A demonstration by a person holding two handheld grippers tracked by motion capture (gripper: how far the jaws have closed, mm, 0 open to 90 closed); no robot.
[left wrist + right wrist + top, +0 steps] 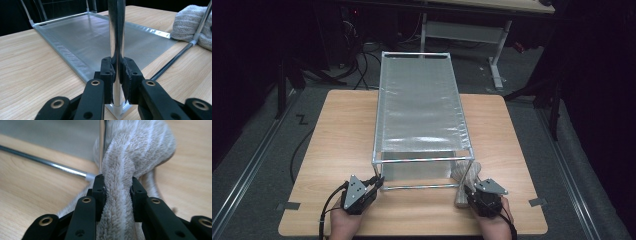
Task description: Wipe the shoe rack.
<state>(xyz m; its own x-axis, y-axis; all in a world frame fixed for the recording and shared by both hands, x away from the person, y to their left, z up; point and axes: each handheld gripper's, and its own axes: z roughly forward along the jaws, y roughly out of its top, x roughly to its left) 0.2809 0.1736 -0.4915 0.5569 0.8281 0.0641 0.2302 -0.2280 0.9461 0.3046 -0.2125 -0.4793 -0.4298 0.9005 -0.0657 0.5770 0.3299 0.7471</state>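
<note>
I have the left claw (378,183) clamped on the rack's (419,107) near left post (116,37), low down, just above the white corner foot; in the left gripper view both pads press on the chrome tube from either side. The rack stands upright on the tabletop (342,125), long axis running away from me, with a silvery mesh sheet as its top shelf and another sheet lying at the bottom between the posts. The right claw (468,192) is pinching the towel (464,177), a beige, ribbed, fluffy one; in the right gripper view its bunched, twisted length runs up between the pads, squeezed narrow there and swelling into a thick bundle beyond. The towel lies on the tabletop at the rack's near right corner, touching the right post (101,145), which rises just beside the bundle, and it reaches a little under the top shelf. In the left gripper view the towel (192,23) shows at the far right, resting against that post, with the low front bar (172,61) running toward it. Both hands (343,225) sit at the near edge of the tabletop, well apart, one at each front corner of the rack.
</note>
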